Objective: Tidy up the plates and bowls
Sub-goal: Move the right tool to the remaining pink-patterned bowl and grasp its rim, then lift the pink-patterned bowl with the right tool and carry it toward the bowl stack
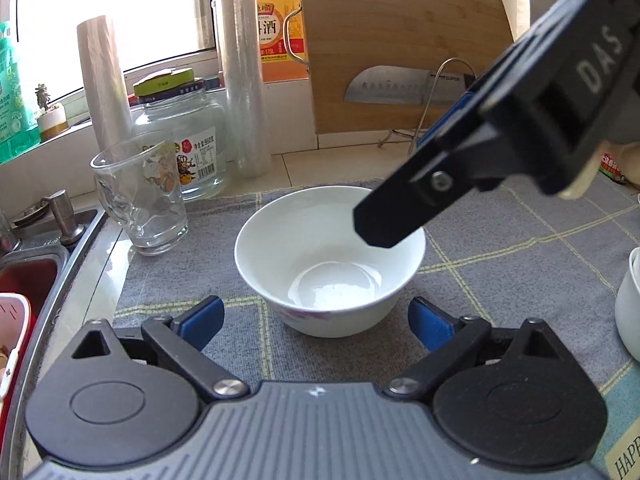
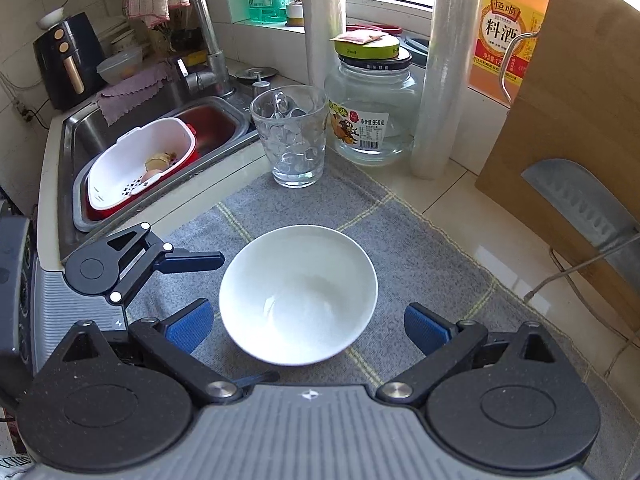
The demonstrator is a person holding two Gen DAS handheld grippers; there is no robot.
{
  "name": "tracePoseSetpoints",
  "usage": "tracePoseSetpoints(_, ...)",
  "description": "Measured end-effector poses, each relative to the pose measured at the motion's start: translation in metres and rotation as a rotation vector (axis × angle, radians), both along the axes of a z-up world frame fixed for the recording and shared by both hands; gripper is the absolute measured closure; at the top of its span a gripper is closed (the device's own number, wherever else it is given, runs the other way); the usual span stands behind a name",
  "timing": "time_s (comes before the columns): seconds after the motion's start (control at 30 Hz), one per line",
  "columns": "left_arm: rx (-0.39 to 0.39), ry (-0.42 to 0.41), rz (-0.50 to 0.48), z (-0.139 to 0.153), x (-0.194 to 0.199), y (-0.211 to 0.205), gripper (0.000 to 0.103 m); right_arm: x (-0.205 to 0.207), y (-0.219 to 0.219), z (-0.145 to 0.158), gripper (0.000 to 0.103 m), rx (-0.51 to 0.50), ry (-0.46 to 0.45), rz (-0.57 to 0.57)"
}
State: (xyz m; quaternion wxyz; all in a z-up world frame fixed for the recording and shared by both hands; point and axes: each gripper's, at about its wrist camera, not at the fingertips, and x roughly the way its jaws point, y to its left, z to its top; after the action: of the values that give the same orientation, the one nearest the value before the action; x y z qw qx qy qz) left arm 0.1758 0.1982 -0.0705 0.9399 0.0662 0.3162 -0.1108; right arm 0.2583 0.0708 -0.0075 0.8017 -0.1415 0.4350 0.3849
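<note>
The white ceramic bowl (image 2: 298, 294) stands upright and empty on the grey checked cloth mat (image 2: 420, 248) that covers this stretch of the tabletop, toward the edge that meets the sink. I see my right tool (image 2: 308, 326) spread wide, its blue pads (image 2: 188, 326) on either side of the bowl and clear of its wall. My left tool (image 1: 316, 322) is spread as well, the bowl (image 1: 330, 260) just ahead of its pads, untouched. In the left view one black finger of the right tool (image 1: 390, 216) hangs over the bowl's far rim. Beyond the bowl, at the mat's far edge, stands a clear dimpled drinking glass (image 2: 290, 136), and just beside it a large glass jar with a green lid (image 2: 372, 116). A pale wooden cutting board (image 1: 404, 48) leans at the back with a steel cleaver (image 1: 394, 86) in front of it. The steel sink (image 2: 160, 120) holds a white strainer basket (image 2: 140, 160).
</note>
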Motion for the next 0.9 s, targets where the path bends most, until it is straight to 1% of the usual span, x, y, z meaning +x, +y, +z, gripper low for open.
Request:
tracePoseSetpoints(0.17,-0.023,-0.006,-0.020,-0.002,0.003,-0.001,0.005,0.024,0.012,-0.017,0.002,-0.003,0.041,-0.010)
tracePoseSetpoints(0.27,-0.025,-0.006,-0.030,-0.002,0.006,-0.001,0.007,0.035,0.019,-0.024,0.007,-0.001,0.059,-0.013)
tracePoseSetpoints(0.33,-0.029,-0.010,-0.031,-0.002,0.007,-0.001,0.008,0.039,0.023,-0.027,0.014,-0.002,0.068,-0.006)
tracePoseSetpoints(0.53,-0.035,-0.016,-0.053,-0.001,0.009,-0.002,0.012,0.047,0.027,-0.034,0.024,-0.007,0.092,-0.003)
tracePoseSetpoints(0.67,-0.038,-0.015,-0.055,-0.001,0.011,-0.001,0.013,0.050,0.027,-0.037,0.029,0.002,0.112,-0.002)
tracePoseSetpoints(0.9,-0.033,-0.004,-0.054,0.001,0.011,-0.002,0.013,0.050,0.025,-0.036,0.029,0.012,0.123,-0.003)
